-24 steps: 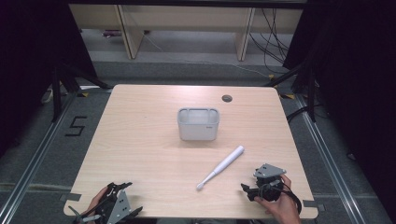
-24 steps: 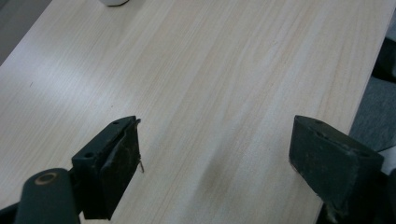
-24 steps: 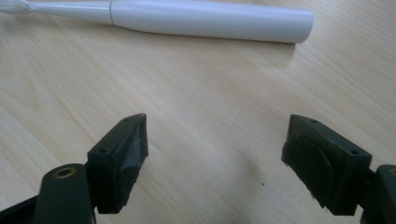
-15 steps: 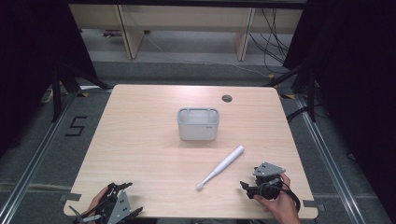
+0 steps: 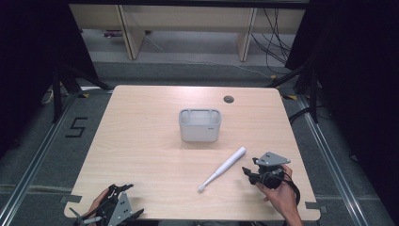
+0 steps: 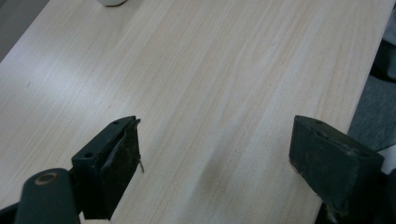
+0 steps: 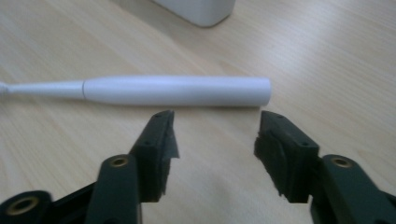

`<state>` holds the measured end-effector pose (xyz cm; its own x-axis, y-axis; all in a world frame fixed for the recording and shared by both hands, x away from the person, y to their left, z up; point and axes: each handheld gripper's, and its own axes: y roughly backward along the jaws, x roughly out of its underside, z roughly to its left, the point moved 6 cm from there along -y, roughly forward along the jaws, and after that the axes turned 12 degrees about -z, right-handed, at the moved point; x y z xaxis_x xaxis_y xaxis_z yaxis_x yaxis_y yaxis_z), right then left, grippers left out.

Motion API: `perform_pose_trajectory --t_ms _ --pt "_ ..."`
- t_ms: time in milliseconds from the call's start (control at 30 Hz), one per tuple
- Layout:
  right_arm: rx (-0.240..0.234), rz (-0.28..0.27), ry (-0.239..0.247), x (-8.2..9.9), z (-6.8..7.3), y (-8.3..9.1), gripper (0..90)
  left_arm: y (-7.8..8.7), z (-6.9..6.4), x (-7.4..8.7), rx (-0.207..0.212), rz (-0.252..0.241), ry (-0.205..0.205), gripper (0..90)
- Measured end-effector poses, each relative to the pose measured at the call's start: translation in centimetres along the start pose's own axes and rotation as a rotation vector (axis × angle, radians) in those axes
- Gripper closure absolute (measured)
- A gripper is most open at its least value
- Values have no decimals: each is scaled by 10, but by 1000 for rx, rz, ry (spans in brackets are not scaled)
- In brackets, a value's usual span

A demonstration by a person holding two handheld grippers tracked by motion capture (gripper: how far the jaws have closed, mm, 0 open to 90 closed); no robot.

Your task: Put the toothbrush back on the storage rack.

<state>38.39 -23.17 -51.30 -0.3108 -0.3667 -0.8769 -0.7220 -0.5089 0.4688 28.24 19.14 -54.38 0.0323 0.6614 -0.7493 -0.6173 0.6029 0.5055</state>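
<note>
The toothbrush lies flat on the bench, right of the middle, in front of the white holder and apart from it. Its long axis runs on a slant: the brush head points to the near left, the thick handle end to the far right. The right tongs are just beside this handle end, on its right, and the jaws point toward it. In the right gripper view the handle lies across the gap, just beyond the tips, so the jaws stand about half open and hold nothing. The left tongs are well apart from it at the near left corner, wide open over bare wood and empty. I judge that the right hand is the one to take the toothbrush.
</note>
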Motion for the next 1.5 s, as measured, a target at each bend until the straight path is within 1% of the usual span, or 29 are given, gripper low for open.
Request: perform_pose_trajectory --t_ms 33,67,133,167,233,300,367,433,467,500,567,600,633,667,733,767,833,867,933,1000,1067,1133,1200,1300,1333,1367,1400,1433,1500 --pt "0 -2 -22 -2 0 -1 506 0 0 0 -2 1 -3 158" --pt "-1 -1 -30 -4 -1 -3 513 -1 1 0 -25 -2 -11 159" --pt "3 0 -18 -6 -3 -9 543 -2 0 0 -19 -3 -10 159" --pt "-5 4 -20 -7 -4 -11 550 -1 0 0 -3 5 -17 158" --pt "1 -10 -37 -10 -4 -14 597 -1 0 0 -1 8 -18 159" --pt "0 -30 -21 -15 -8 -17 621 -1 0 1 4 8 -14 159" --pt "-6 -35 -25 -17 -9 -18 637 -2 0 1 2 6 -13 158" --pt "7 -31 -57 -21 -11 -22 664 -2 0 0 17 -1 -15 159" --pt "13 -40 -38 -22 -13 -25 679 -1 0 0 15 9 -17 158" --pt "10 -27 -53 -23 -13 -26 695 -1 0 0 15 9 -17 158" --pt "1 -28 -38 -24 -14 -29 712 -2 0 0 18 0 -12 158" --pt "1 -26 -18 -25 -16 -34 750 -2 0 0 19 -5 -10 158" --pt "2 -25 -28 -26 -16 -35 765 -3 0 0 20 -5 -12 158" --pt "1 -25 -19 -27 -17 -37 777 -3 0 0 23 0 -14 158" --pt "0 -21 -38 -28 -16 -41 807 -4 0 0 2 -8 -10 158" --pt "-9 -23 -12 -28 -17 -44 824 -2 0 0 25 3 -15 158" --pt "-10 -3 -40 -26 -15 -47 849 -4 0 0 10 -10 2 158" --pt "-11 -3 -36 -26 -16 -50 858 -3 0 1 12 -6 0 158" --pt "-19 0 -16 -26 -18 -53 869 -2 0 0 30 11 -12 158" --pt "-21 7 -4 -28 -19 -56 878 -4 0 0 9 -3 -8 158" --pt "-18 6 -12 -30 -17 -59 892 -5 0 0 -5 -6 -12 158" --pt "-22 21 0 -30 -17 -63 899 -4 -1 1 19 -3 1 158" --pt "-28 33 4 -30 -16 -68 900 -3 0 1 22 6 -6 158" --pt "-32 62 -4 -29 -15 -72 900 -3 0 0 23 4 -4 158" --pt "-34 62 3 -29 -15 -73 900 -5 0 0 -4 -6 -13 158" --pt "-34 62 3 -29 -15 -73 900 -5 0 0 -4 -6 -13 158" --pt "-48 64 7 -28 -16 -77 900 -4 0 1 12 3 -8 158" --pt "-43 78 -7 -26 -15 -77 900 -4 -1 1 21 -2 -1 158" --pt "-53 89 -20 -24 -16 -80 900 -4 0 1 18 -1 -3 158"
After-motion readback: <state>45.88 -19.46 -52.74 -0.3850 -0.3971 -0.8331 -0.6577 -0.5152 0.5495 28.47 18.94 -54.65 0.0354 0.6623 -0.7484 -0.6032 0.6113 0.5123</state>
